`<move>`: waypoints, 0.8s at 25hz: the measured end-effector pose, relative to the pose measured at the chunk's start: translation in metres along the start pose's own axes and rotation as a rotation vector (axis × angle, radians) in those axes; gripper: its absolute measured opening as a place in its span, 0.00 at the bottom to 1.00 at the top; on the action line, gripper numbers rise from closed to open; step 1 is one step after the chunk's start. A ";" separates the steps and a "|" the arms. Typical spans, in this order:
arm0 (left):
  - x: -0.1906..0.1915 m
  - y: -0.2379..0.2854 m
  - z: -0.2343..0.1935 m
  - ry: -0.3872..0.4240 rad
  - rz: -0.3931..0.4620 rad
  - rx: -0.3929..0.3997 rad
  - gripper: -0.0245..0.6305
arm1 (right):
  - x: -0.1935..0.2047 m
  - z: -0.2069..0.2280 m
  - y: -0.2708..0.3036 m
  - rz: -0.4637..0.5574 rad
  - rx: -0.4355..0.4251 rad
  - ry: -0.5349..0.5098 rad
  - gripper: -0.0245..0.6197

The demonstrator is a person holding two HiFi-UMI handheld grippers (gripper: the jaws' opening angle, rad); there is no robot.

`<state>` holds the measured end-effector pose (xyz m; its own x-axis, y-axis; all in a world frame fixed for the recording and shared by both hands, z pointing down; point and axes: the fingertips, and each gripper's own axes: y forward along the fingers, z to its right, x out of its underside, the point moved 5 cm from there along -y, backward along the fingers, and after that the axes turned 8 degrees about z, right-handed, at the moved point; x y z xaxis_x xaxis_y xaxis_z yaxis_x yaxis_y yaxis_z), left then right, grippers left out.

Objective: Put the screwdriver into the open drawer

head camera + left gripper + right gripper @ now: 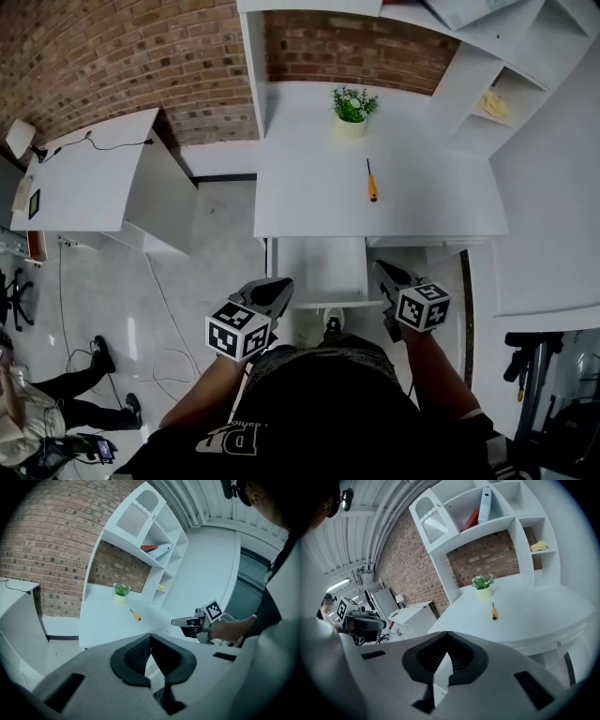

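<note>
The screwdriver (371, 181), orange-handled with a dark shaft, is seen lying on the white counter (300, 187), well back from the front edge and near a small potted plant (352, 106); it is not held by anything. The drawer (319, 270) is found pulled out below the counter's front edge. Its white interior is bare, so room is left for the screwdriver. The left tool (277, 287) and the right tool (382, 271) are held low, one at each side of the drawer and short of the counter. The jaws of each are brought together on nothing. It is judged that one pair must be parted before the screwdriver can be taken. The counter is backed by a brick wall (141, 56) and flanked by white shelving (487, 84). A second white counter (84, 178) is seen standing on the pale floor (216, 244).
</note>
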<state>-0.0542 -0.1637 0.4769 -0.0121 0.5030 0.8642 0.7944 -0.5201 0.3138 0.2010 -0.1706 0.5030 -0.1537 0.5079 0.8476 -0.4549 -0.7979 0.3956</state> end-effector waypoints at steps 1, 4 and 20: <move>-0.003 0.005 -0.001 0.002 0.000 -0.008 0.07 | -0.004 0.009 0.006 -0.005 0.005 -0.003 0.05; -0.009 0.021 -0.005 0.005 -0.002 -0.037 0.07 | -0.016 0.035 0.026 -0.018 0.012 -0.025 0.05; -0.022 0.052 -0.051 -0.065 -0.007 -0.297 0.07 | -0.035 0.147 0.137 -0.111 0.026 -0.037 0.06</move>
<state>-0.0435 -0.2375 0.4940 0.0298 0.5452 0.8378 0.5822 -0.6907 0.4288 0.2726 -0.3455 0.5793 -0.0710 0.5814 0.8105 -0.4440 -0.7461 0.4962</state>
